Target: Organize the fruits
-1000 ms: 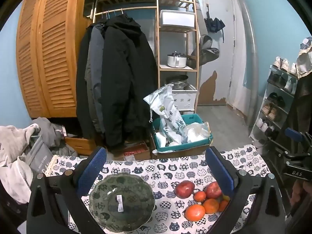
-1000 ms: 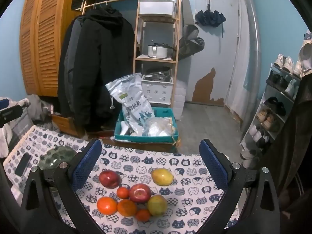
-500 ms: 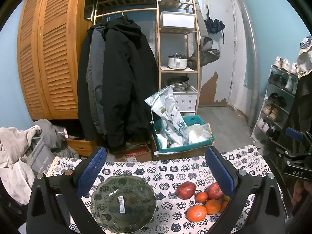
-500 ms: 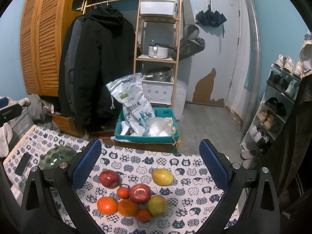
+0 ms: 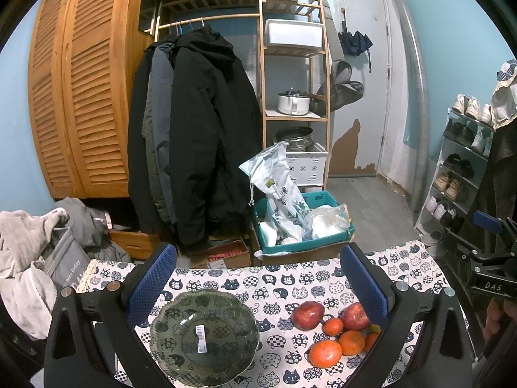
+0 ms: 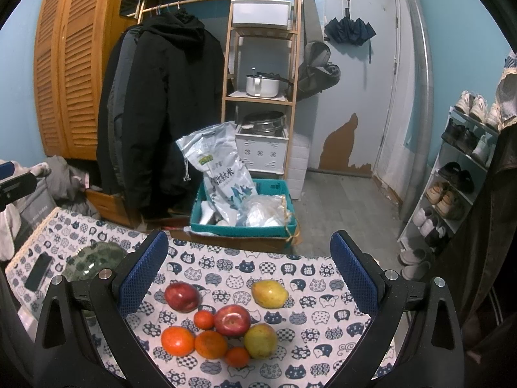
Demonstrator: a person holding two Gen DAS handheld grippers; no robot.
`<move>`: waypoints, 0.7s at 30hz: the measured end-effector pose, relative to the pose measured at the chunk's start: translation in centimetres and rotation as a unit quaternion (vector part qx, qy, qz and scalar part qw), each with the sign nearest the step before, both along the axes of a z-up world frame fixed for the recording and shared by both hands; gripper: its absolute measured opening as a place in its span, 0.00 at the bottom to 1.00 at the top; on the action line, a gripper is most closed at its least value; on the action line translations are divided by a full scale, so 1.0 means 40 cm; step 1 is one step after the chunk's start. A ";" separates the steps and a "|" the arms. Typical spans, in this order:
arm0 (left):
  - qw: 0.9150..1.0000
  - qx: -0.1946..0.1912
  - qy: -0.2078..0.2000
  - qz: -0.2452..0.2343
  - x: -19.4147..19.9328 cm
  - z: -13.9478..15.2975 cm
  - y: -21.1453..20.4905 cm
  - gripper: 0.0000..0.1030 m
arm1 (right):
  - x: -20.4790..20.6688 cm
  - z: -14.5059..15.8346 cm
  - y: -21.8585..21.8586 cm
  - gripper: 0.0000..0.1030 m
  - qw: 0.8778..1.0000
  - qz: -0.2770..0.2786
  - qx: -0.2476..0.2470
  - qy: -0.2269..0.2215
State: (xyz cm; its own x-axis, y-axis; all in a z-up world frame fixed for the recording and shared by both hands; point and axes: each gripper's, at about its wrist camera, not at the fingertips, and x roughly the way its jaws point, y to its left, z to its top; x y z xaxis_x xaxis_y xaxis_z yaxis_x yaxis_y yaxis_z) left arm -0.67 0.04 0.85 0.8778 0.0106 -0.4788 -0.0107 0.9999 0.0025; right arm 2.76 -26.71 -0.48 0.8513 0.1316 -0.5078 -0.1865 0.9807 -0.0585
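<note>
Change since earlier: in the left wrist view the green bowl (image 5: 204, 333) sits a little lower in the picture and the room shows slightly higher than a second ago; the right wrist view is almost unchanged, and no fruit has shifted.
Left gripper (image 5: 258, 283): jaws spread wide, nothing between the blue pads (image 5: 152, 281); it hangs above the table with the bowl below and between its fingers, touching nothing.
Right gripper (image 6: 248, 270): jaws equally wide, empty; it hangs above the fruit cluster without contact.
Bowl: a green glass dish with a white barcode sticker inside, resting on the cat-print tablecloth (image 5: 281, 283), at the left part of the table, well apart from the fruit.
Fruit cluster: two red apples (image 6: 182, 296), one behind and left, the other (image 6: 232, 320) in the middle; two larger oranges (image 6: 178, 340) side by side in front; two small tangerines (image 6: 204, 319); one yellow-green pear (image 6: 260, 340) touching the middle apple.
Lone pear (image 6: 269, 293): lies by itself behind the cluster, near but apart.
Phone (image 6: 38, 272): a dark handset flat on the cloth beside the bowl.
</note>
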 end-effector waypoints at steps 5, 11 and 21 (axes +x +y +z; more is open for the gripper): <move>1.000 0.000 0.000 -0.001 -0.002 0.001 -0.001 0.99 | 0.002 -0.001 0.000 0.96 1.000 0.000 0.001 0.000; 1.000 -0.001 0.003 -0.002 -0.002 0.002 -0.001 0.99 | -0.001 -0.001 -0.003 0.96 1.000 0.000 0.000 0.000; 1.000 -0.001 0.002 -0.002 -0.002 0.002 -0.002 0.99 | 0.000 -0.001 -0.004 0.96 1.000 0.000 0.000 0.000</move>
State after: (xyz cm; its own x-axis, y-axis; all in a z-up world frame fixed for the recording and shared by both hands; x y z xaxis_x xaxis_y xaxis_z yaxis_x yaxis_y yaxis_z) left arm -0.73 -0.05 0.92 0.8759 0.0070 -0.4825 -0.0072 1.0000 0.0014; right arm 2.74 -26.85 -0.50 0.8518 0.1319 -0.5070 -0.1864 0.9808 -0.0580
